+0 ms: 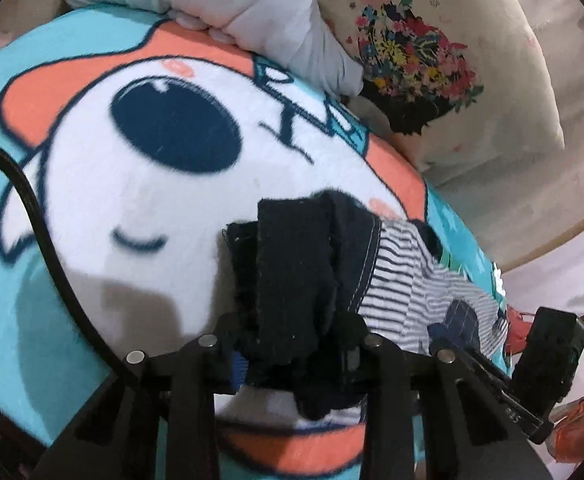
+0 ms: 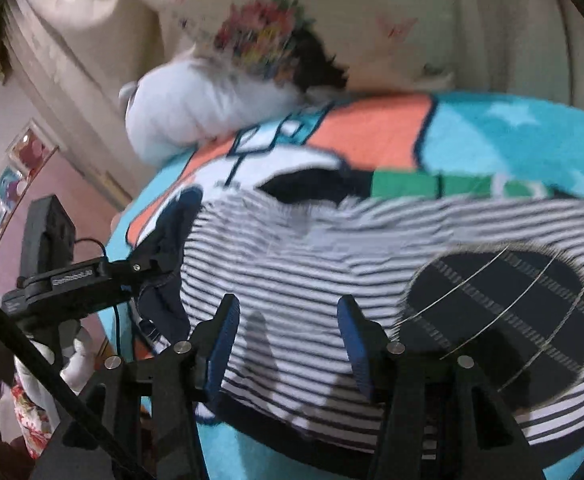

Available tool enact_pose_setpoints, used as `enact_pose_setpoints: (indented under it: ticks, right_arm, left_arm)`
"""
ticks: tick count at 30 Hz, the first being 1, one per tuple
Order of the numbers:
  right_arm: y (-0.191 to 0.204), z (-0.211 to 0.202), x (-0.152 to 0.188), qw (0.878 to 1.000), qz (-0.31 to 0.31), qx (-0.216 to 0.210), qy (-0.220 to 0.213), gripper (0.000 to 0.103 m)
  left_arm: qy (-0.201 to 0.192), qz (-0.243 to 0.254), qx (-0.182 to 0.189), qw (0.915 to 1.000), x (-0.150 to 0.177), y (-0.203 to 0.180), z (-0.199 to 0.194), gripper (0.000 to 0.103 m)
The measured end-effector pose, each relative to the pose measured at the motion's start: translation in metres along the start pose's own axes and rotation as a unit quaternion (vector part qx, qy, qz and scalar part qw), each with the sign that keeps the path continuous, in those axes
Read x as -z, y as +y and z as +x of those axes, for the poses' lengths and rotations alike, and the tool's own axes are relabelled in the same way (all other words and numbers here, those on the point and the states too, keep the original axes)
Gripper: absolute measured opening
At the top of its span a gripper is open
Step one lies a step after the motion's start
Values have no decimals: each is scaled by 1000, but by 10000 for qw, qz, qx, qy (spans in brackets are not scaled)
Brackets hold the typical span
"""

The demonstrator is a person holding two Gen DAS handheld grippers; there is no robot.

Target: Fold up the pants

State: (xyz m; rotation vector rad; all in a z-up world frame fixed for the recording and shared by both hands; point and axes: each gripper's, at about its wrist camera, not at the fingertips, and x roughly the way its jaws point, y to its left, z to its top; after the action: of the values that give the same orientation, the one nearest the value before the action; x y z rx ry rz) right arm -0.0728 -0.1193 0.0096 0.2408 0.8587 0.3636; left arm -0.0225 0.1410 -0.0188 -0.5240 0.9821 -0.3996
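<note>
The pants are striped white and navy with a dark navy waistband. In the left wrist view my left gripper (image 1: pixel 292 344) is shut on the navy waistband (image 1: pixel 292 264), which bunches up between its fingers; the striped cloth (image 1: pixel 416 280) trails to the right. In the right wrist view the striped pants (image 2: pixel 316 248) lie spread on the blanket, with a dark round patch (image 2: pixel 496 312) at the right. My right gripper (image 2: pixel 288 336) is open just above the striped cloth, holding nothing. The left gripper (image 2: pixel 148 264) shows at the left, clamped on the pants' edge.
A teal blanket with a cartoon face (image 1: pixel 132 184) covers the bed. A white pillow (image 1: pixel 228 4) and a floral cushion (image 1: pixel 432 52) lie at its far end. The right gripper's body (image 1: pixel 548 352) sits at the right. A black cable (image 1: pixel 32 216) crosses at the left.
</note>
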Motion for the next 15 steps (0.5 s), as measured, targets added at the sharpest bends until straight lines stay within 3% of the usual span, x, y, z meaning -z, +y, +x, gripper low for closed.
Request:
enact_pose_setpoints:
  ticks: [5, 15]
  right_arm:
    - [12, -1, 8, 9997, -241, 30, -33, 66]
    - [16, 7, -25, 9997, -141, -82, -155, 66]
  left_arm:
    - [-30, 231, -127, 9996, 8, 1, -9, 33]
    - [-965, 470, -346, 9936, 9, -22, -63, 38]
